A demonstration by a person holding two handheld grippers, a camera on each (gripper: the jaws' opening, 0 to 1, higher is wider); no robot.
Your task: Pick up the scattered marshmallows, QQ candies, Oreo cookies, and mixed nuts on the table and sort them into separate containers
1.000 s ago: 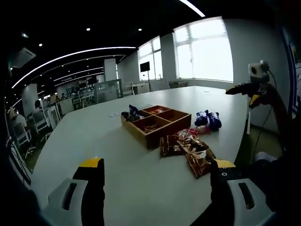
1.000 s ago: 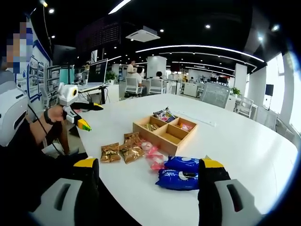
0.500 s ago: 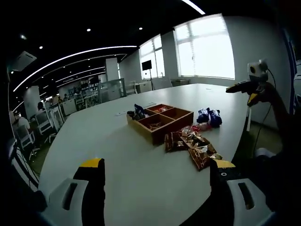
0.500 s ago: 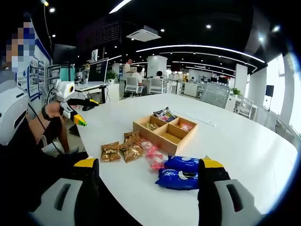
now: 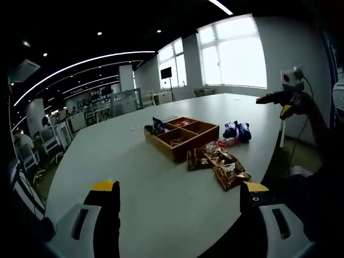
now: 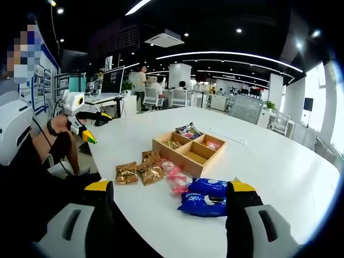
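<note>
Two blue Oreo cookie packs (image 6: 205,196) lie side by side near the table edge, just ahead of my right gripper (image 6: 167,200), whose jaws stand wide apart with nothing between them. Beside the blue packs sit a few pink candy packets (image 6: 173,178); I cannot tell their exact number. Three brown foil nut packets (image 6: 141,171) lie next to those, toward my left hand.

One wooden tray (image 6: 189,149) stands just beyond the packets on the white table (image 6: 269,161). It has four compartments: one holds a dark-and-blue wrapped packet (image 6: 187,129) sticking up over the rim, one a pinkish item, one some brownish pieces, and the nearest looks bare wood.

My left gripper (image 5: 179,198) hangs over the table well back from the tray, jaws likewise spread and holding nothing; in the right gripper view it (image 6: 91,127) shows off the table's edge, held in my hand (image 6: 60,130). In the left gripper view the right gripper (image 5: 275,99) hovers beyond the table edge, past the blue packs (image 5: 237,130).
</note>
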